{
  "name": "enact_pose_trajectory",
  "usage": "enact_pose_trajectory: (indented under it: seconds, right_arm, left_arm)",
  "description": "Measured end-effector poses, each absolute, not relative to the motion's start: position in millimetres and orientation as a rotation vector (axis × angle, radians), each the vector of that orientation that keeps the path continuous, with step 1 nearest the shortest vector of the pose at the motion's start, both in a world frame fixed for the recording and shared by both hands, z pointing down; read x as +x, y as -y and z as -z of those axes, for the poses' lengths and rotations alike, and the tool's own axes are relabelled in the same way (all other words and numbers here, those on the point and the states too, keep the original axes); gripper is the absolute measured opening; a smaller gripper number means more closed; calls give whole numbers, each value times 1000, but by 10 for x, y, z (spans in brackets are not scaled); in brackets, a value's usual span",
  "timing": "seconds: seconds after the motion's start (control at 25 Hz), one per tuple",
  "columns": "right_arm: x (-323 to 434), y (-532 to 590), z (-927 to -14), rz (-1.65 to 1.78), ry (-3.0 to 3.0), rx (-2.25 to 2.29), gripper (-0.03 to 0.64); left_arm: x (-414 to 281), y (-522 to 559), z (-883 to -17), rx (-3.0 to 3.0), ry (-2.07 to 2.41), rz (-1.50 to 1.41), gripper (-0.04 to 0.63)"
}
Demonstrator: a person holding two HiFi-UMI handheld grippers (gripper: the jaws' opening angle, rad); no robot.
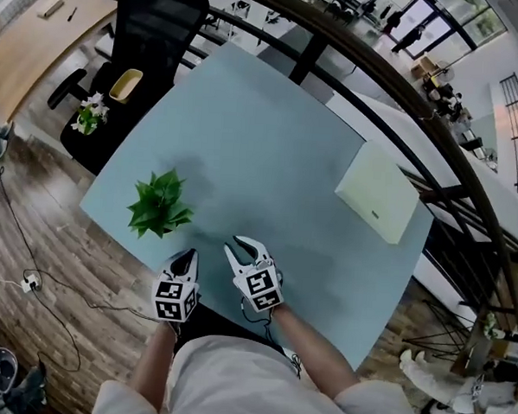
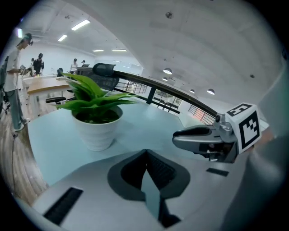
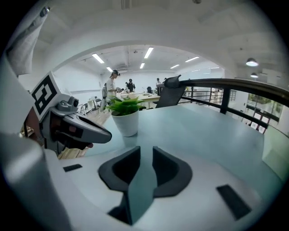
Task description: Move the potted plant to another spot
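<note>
Standing apart: potted plant (image 1: 159,207) beyond left hand-held gripper (image 1: 187,255)

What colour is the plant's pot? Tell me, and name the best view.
Plain white pot, no pattern; clearest in the left gripper view.

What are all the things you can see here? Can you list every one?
table: one, light blue, in front of the person
potted plant: one, green leaves in a white pot, near the table's left edge
box: one, pale green, on the table's right side
office chair: one, black, beyond the table
bowl: one, yellow, by the chair
flowers: one small bunch, white and green, beside the bowl
railing: one, dark, behind the table
left gripper: one, grey, jaws together, empty
right gripper: one, grey, jaws slightly apart, empty
</note>
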State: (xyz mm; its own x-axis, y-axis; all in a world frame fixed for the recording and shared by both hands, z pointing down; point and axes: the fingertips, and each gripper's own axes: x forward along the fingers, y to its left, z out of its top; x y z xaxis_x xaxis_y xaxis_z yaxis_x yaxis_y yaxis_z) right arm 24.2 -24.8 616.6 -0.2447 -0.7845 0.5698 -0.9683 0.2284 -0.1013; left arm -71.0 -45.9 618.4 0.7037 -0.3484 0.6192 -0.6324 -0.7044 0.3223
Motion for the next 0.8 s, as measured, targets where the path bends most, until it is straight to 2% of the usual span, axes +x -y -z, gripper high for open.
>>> enact_pose_trajectory:
  seconds: [0.08, 0.16, 0.8]
  right_arm:
    - [441, 123, -6155, -609, 2073, 1689, 34]
    - [618, -10, -6150, -618, 2038, 1740, 3]
    - [1639, -1081, -5846, -701, 1791, 2194, 3]
  left_arm:
    - [-473, 381, -6213, 2419, 688, -729, 12]
    - [-256, 290, -6212, 2437, 635, -738, 12]
    - [837, -414, -5868, 2640, 305, -808, 12]
